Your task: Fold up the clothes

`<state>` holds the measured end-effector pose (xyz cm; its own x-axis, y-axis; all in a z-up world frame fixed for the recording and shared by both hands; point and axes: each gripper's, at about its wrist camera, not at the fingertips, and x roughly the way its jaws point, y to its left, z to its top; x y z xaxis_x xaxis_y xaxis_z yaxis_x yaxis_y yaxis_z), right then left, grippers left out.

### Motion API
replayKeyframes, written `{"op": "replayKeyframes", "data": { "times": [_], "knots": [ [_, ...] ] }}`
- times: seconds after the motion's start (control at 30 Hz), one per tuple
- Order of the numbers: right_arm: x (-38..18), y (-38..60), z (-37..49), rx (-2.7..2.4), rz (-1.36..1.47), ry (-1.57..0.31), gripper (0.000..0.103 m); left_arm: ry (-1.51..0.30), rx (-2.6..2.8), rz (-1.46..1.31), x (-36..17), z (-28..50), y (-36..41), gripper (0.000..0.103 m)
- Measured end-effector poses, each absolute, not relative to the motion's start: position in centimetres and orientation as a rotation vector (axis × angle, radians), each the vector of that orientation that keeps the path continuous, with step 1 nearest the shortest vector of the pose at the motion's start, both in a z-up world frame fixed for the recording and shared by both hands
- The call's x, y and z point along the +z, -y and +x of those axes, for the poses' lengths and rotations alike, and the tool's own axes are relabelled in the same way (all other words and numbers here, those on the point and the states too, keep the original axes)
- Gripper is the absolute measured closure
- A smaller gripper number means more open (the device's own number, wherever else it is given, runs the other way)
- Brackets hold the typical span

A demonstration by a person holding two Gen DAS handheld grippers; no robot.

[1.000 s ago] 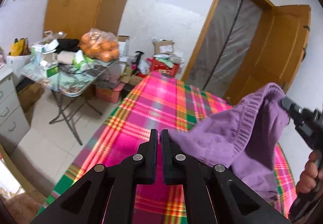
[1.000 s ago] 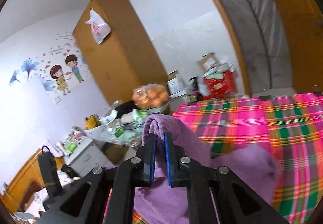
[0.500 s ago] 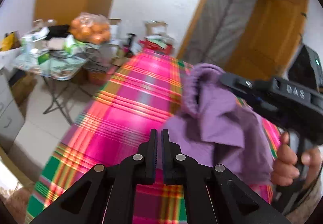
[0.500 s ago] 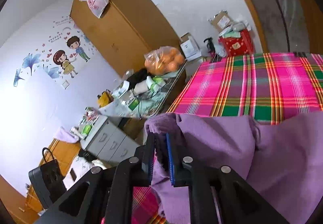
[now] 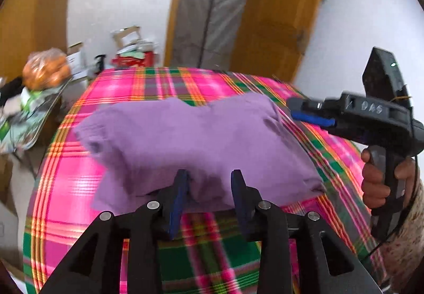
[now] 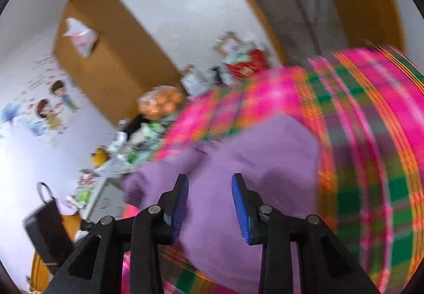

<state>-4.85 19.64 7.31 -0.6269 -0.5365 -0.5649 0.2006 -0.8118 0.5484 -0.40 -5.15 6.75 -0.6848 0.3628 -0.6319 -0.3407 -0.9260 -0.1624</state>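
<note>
The purple garment (image 5: 190, 140) lies folded in a soft heap on the bed with the pink and green plaid cover (image 5: 79, 188). It sits across the middle of the cover, closer to the near edge than to the far edge by the door. One corner of it reaches out to the right side edge. Your left gripper (image 5: 209, 185) is right at the near edge of the cloth. Its jaws have just been opening, and now they stand apart. A bit of the purple cloth shows in the gap, but the blue pads do not press on it. Your right gripper (image 6: 210, 188) hangs over the other end of the cloth. Its jaws have just been opening too, and they are wide apart with cloth showing behind the gap, not pinched. In the left view you can see that right gripper (image 5: 312, 111) off the cloth's far right corner, held in your hand (image 5: 379, 182). The right view is blurry. Past the left side edge of the bed is a small table with a bag of oranges (image 5: 45, 71) on it. Behind the bed are a wooden door (image 5: 278, 15) and a tall wooden wardrobe (image 6: 111, 55).
</note>
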Motion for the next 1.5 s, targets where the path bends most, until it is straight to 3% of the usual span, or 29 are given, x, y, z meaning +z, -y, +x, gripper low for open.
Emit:
{"op": "replayKeyframes", "data": {
  "times": [0.33, 0.67, 0.93, 1.37, 1.43, 1.5],
  "knots": [
    [1.5, -26.3, -2.6, -2.463, 1.208, 0.839, 0.067, -0.272, 2.404, -0.909, 6.3, 1.4, -1.9, 0.067],
    [0.3, -25.6, -2.8, -2.391, 1.206, 0.873, 0.067, -0.571, 2.420, -0.917, 4.2, 1.4, -5.7, 0.067],
    [-0.7, -26.2, -3.1, -2.337, 1.192, 0.951, 0.064, -0.548, 2.477, -0.956, 4.4, -0.2, -6.2, 0.067],
    [-0.9, -27.1, -2.7, -2.294, 1.147, 1.018, 0.065, -0.799, 2.497, -0.960, 2.7, -0.3, -10.0, 0.064],
    [-0.9, -27.2, -2.7, -2.291, 1.145, 1.020, 0.065, -0.724, 2.502, -0.966, 3.3, -0.7, -9.5, 0.067],
    [-0.9, -27.6, -2.5, -2.287, 1.141, 1.027, 0.065, -0.585, 2.510, -0.964, 4.2, -1.1, -8.6, 0.084]
  ]
}}
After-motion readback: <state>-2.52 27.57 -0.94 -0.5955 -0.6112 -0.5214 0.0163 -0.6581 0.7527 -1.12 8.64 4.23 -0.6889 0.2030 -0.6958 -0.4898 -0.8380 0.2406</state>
